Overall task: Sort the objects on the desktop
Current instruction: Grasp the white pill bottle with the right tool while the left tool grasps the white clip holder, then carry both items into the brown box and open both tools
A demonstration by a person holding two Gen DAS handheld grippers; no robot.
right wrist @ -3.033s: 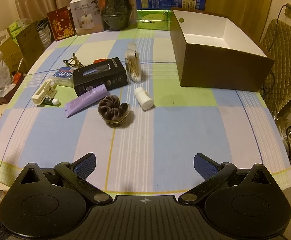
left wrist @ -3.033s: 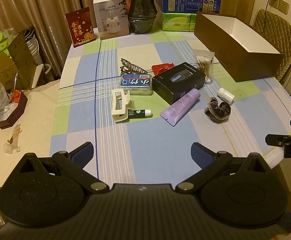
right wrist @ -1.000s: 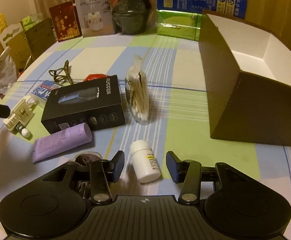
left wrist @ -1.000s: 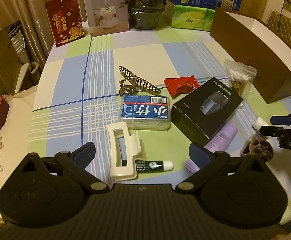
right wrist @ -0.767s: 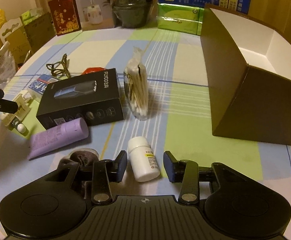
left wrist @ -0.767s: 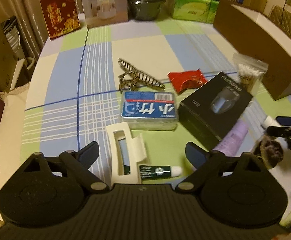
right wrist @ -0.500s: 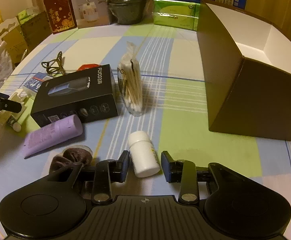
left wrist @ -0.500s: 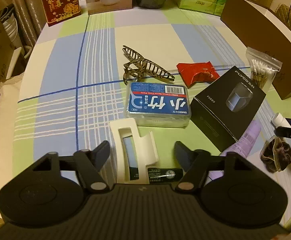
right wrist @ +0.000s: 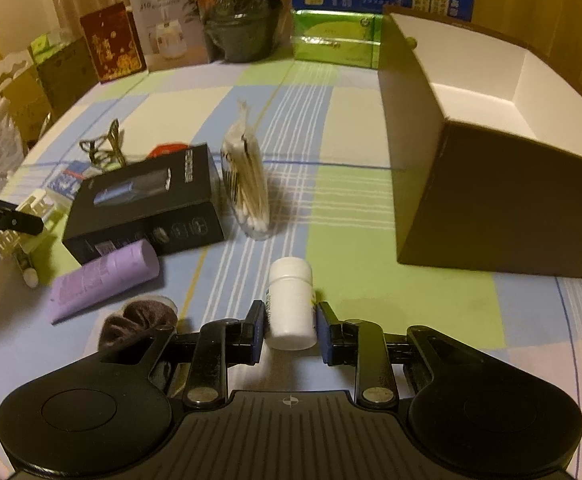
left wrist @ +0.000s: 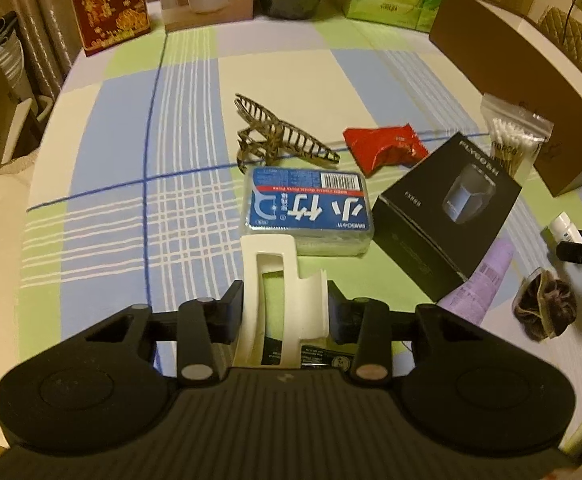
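Observation:
My left gripper (left wrist: 285,310) is closing around a cream-white hair clip (left wrist: 267,245) on the checked cloth, and both pads touch its sides. A dark lip balm tube (left wrist: 323,354) lies just under the clip. In the right wrist view my right gripper (right wrist: 291,322) is closing on a small white bottle (right wrist: 291,280) that lies on the cloth; the pads press its two sides. The open brown box (right wrist: 491,200) with a white inside stands to the right of the bottle.
A blue tissue pack (left wrist: 311,212), brown claw clip (left wrist: 279,140), red packet (left wrist: 383,146), black box (left wrist: 447,208), purple tube (right wrist: 103,280), brown scrunchie (right wrist: 139,318) and cotton swab bag (right wrist: 247,184) lie between the grippers. Boxes and a dark jar (right wrist: 243,28) line the far edge.
Both grippers came down over the table. The left jaws narrowed from wide open onto the white hair clip. The right jaws drew in onto the white bottle.

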